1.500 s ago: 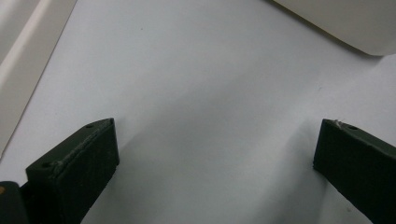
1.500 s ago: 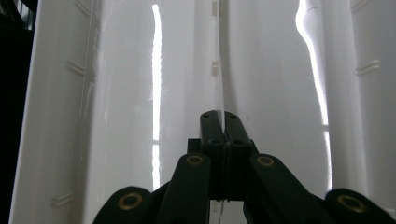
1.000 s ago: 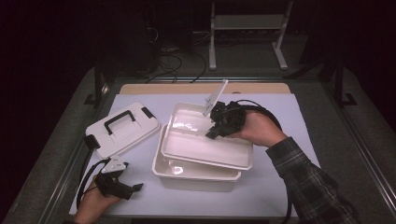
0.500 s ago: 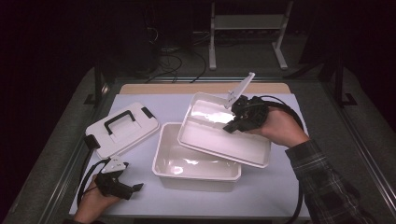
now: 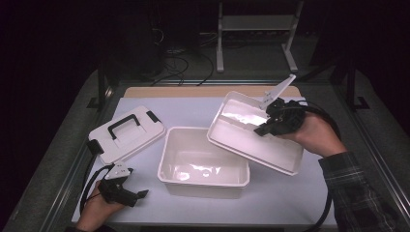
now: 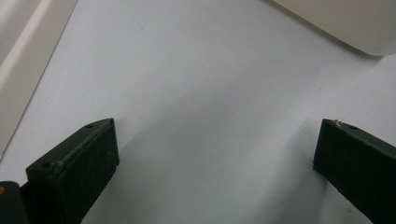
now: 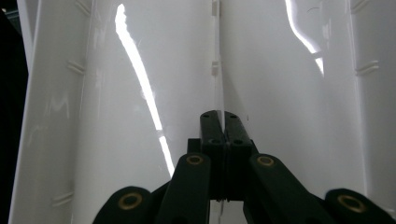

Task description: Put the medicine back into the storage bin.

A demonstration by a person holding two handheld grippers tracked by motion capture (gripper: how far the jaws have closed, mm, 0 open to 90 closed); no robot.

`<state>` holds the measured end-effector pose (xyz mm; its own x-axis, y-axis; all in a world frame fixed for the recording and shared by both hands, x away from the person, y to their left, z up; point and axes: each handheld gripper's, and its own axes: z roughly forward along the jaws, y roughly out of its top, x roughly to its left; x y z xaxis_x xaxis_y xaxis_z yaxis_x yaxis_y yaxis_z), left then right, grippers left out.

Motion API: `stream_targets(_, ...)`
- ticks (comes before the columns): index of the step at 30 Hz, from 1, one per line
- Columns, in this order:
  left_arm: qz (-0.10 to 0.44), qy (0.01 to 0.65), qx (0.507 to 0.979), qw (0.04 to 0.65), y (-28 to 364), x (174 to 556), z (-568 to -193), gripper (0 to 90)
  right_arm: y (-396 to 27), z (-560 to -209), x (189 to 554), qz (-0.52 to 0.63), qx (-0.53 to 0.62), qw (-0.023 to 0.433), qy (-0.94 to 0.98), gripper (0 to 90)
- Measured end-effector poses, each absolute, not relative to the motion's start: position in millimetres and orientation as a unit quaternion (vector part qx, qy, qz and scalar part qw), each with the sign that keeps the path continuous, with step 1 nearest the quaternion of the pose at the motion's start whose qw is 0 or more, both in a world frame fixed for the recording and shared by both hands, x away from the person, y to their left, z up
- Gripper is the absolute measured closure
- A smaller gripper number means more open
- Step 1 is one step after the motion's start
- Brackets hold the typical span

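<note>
A white inner tray [image 5: 251,137] hangs tilted above the table, to the right of the open white box [image 5: 203,186]. My right gripper [image 5: 270,123] is shut on it; in the right gripper view the jaws [image 7: 223,116] pinch the thin middle rib of the tray [image 7: 116,116]. The box's white lid [image 5: 126,133], with a black handle, lies flat at the left. Near the front left edge my left gripper [image 5: 138,195] rests low over the table. Its jaws stand wide open [image 6: 217,135] over bare white surface, with a corner of the box [image 6: 345,23] ahead of it.
The white table mat [image 5: 300,193] has free room at the front right and behind the box. The lid's edge [image 6: 18,60] lies just left of the left gripper. A metal stand [image 5: 251,29] and cables sit beyond the table's far edge.
The right gripper has lifted the tray out of the box and carried it to the right, tilting it. The left gripper has stayed put.
</note>
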<state>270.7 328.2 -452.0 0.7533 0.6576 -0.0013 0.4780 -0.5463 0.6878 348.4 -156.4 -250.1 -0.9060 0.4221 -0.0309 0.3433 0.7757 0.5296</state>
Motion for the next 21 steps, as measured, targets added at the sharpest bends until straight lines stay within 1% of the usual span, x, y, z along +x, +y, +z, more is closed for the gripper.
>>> stream_targets(13,0.129,0.326,0.87,0.346,328.3,270.8,-452.0,0.0,-206.3,-261.4,340.1,0.264,0.263,0.085,0.924,89.2)
stream_targets(21,0.129,0.326,0.87,0.347,328.2,270.7,-452.1,0.0,-237.0,-277.1,329.6,0.261,0.301,0.09,0.913,89.2)
